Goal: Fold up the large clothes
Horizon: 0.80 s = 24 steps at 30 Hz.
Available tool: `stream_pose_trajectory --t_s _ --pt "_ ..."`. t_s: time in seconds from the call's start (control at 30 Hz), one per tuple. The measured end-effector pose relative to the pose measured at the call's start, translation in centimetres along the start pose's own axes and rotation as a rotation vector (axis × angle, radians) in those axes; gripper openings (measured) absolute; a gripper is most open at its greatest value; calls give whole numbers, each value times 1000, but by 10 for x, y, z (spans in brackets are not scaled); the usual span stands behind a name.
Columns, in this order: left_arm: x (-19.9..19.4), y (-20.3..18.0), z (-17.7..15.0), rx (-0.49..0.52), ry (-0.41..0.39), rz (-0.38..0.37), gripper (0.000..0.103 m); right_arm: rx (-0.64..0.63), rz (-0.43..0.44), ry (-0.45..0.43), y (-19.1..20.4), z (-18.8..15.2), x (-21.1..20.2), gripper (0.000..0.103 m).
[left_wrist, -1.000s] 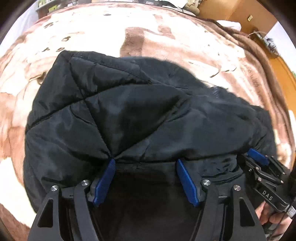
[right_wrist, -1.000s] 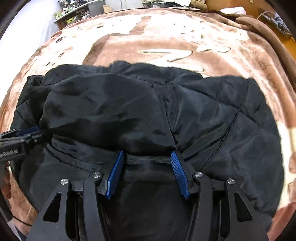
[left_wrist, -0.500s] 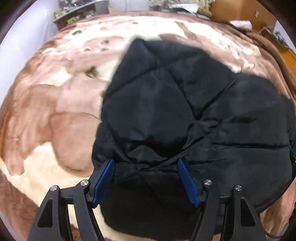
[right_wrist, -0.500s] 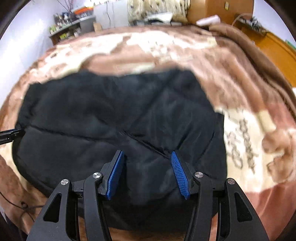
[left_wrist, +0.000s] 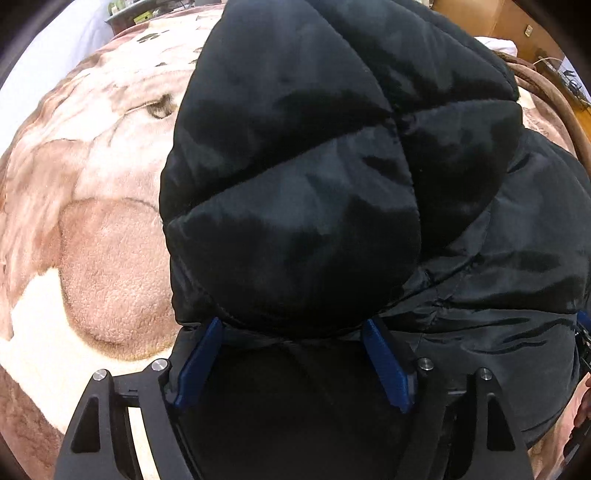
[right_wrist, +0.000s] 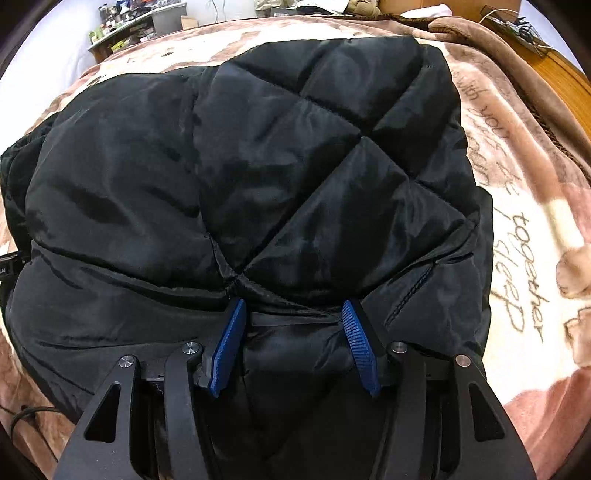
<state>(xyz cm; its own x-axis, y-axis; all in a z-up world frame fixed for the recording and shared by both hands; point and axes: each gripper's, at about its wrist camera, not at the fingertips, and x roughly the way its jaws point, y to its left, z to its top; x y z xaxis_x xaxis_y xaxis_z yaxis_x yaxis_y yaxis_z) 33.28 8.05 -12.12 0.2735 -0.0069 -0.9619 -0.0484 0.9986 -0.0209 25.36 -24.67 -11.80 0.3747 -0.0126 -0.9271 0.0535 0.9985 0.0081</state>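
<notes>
Underneath everything, spread wide: plush blanket (right_wrist: 524, 206) in brown, pink and cream, printed with script reading "together" and "sleep" along the right side, with a darker brown edge bunched at far right. Same blanket (left_wrist: 96, 236) on the left of the left wrist view, showing a large tan animal-face pattern.

On top of it, filling most of both views: black quilted jacket (right_wrist: 280, 177), puffy and shiny, stitched in diamond panels, doubled over so an upper layer lies on a lower one. From the right wrist camera, lying across the blanket, far edge towards the shelves. From the left wrist camera, jacket (left_wrist: 303, 206) bulging up close to the lens, hiding most of the background.

Nearer the lens: right gripper (right_wrist: 293, 343), black frame with blue ribbed pads, jaws parted with a bunched fold of jacket fabric between the fingertips and touching both pads. Left gripper (left_wrist: 291, 358), same build, jaws likewise apart with the jacket's folded edge pressed against and between the blue pads. Firm clamping of the cloth not clear in either view.

Far back, small: cluttered shelf (right_wrist: 125, 29) against a white wall, wooden furniture (right_wrist: 565, 77) at upper right.
</notes>
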Motion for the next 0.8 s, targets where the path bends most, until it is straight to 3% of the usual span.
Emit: stream_pose_trajectory --t_s 0.23,0.3,0.43,0.57,0.67,0.8 --pt "-17 4 6 -13 6 -16 79 12 -17 -16 2 -4 -16 55" --pt "-33 11 6 8 -6 -56 85 9 -13 -35 5 -3 -31 56" --pt "-58 28 0 17 -49 -150 85 36 47 -126 -5 -13 -69 56" --pt "-72 60 -4 -43 -66 -205 90 75 78 -143 -22 -26 -86 56" --pt "-72 86 -6 -46 -49 -233 91 96 65 -131 -36 -34 -90 69" --pt "-56 116 -14 -83 10 -291 91 154 77 -127 -60 -39 -93 77"
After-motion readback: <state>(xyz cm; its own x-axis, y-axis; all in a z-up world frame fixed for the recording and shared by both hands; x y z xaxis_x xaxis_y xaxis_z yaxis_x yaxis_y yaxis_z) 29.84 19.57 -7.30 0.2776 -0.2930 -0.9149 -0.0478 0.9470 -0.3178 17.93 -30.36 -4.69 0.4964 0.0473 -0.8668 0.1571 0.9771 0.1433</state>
